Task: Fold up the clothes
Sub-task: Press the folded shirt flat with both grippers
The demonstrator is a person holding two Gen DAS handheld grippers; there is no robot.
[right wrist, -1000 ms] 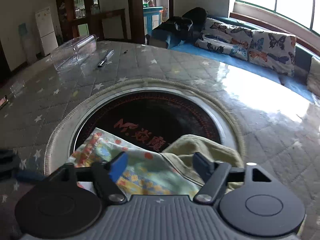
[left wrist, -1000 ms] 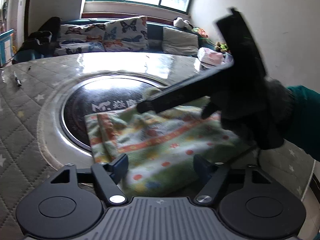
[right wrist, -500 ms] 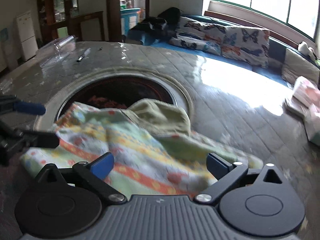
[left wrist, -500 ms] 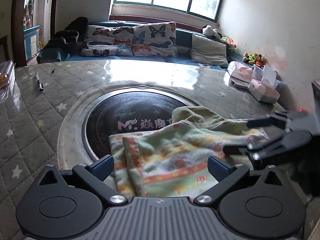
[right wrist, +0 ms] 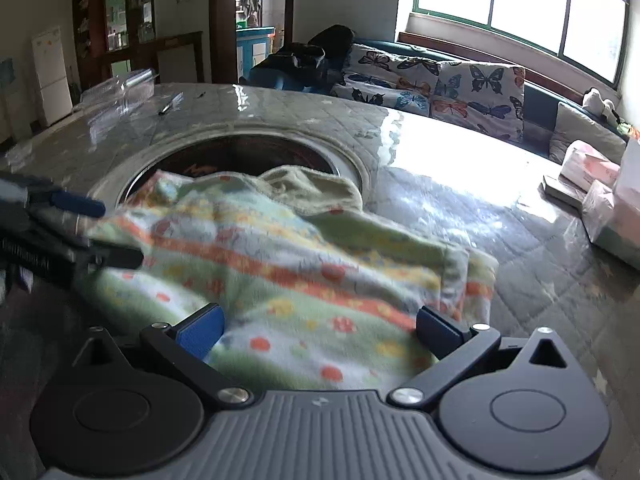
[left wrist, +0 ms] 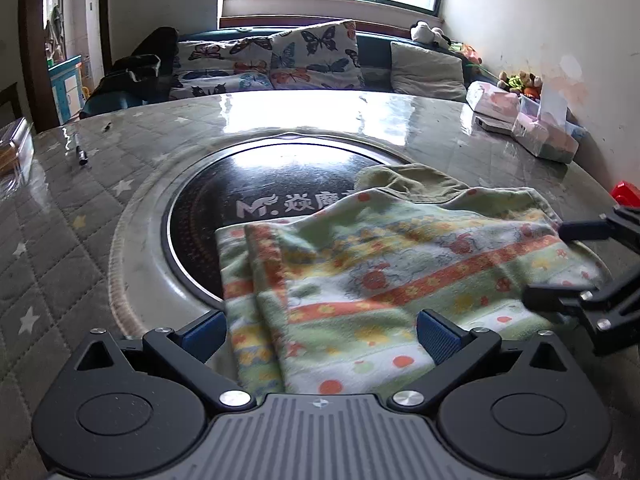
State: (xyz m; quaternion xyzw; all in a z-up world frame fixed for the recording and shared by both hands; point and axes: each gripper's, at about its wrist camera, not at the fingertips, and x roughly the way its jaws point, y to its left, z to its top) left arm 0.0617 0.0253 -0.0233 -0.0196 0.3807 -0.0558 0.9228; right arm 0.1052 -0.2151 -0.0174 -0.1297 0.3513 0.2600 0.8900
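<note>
Left wrist view shows the left tongs (left wrist: 320,330) spread wide, with the blue pads far apart and nothing held between them; they are low at the near edge of a striped garment (left wrist: 384,280). This garment is green, white and orange with small dots and flowers, and it lies partly folded on the bench (left wrist: 72,216), its far part reaching over the rim of a round black insert (left wrist: 248,184) with white letters. A plain olive piece of cloth (left wrist: 408,182) sticks out from under its far edge. On the right side of this view the right tongs (left wrist: 568,264) are seen from the side, also wide apart, one finger above the cloth and one low at its right edge; whether they touch the cloth I cannot tell. Right wrist view shows the right tongs (right wrist: 318,332) the same way, pads far apart and empty, with the garment (right wrist: 288,264) lying under and in front of them, and the left tongs (right wrist: 108,232) at the left edge of the cloth, blurred. A pen (left wrist: 82,156) lies well apart on the left of the bench, and some tissue packs (left wrist: 496,100) stand at the far right, near the wall.
</note>
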